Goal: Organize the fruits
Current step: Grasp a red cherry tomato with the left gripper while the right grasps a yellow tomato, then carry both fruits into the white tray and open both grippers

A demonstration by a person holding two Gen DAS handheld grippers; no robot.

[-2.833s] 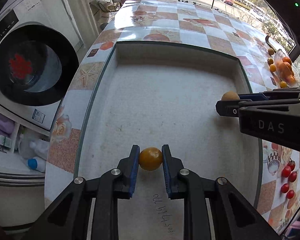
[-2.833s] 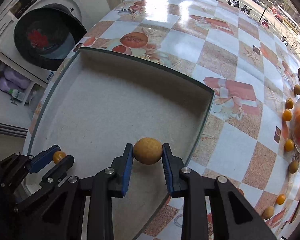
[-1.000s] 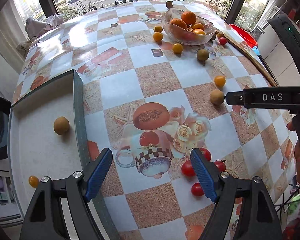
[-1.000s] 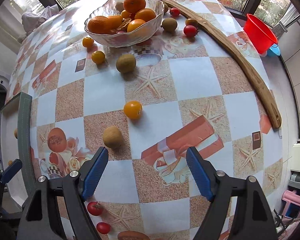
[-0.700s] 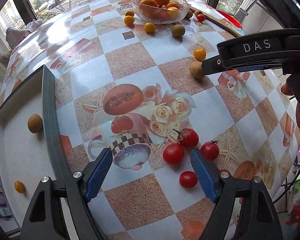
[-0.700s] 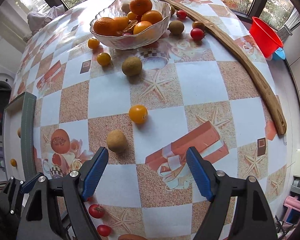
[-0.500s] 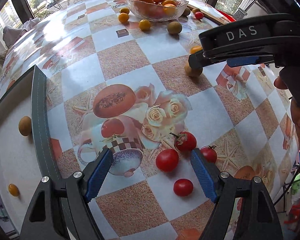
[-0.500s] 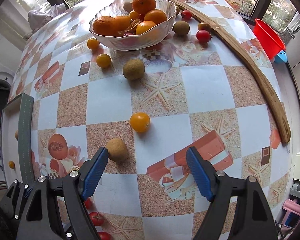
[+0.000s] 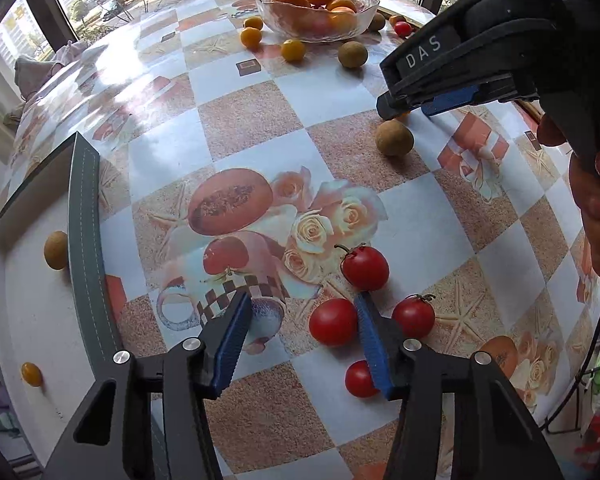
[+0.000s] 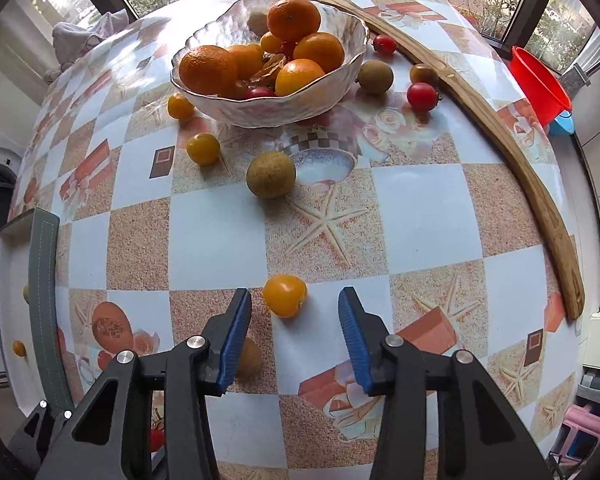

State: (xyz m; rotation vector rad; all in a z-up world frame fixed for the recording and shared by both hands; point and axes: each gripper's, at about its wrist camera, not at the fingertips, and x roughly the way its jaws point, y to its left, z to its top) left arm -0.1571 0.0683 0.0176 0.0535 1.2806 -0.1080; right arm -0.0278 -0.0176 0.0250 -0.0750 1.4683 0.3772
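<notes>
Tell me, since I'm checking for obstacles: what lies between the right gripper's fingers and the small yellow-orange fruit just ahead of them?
Nothing: in the right wrist view only bare tablecloth separates the open right gripper from the yellow-orange fruit.

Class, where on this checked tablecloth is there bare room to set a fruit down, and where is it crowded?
Free: the squares between the grey-rimmed tray and the glass fruit bowl. Crowded: around that bowl, and among the red cherry tomatoes at the left gripper.
</notes>
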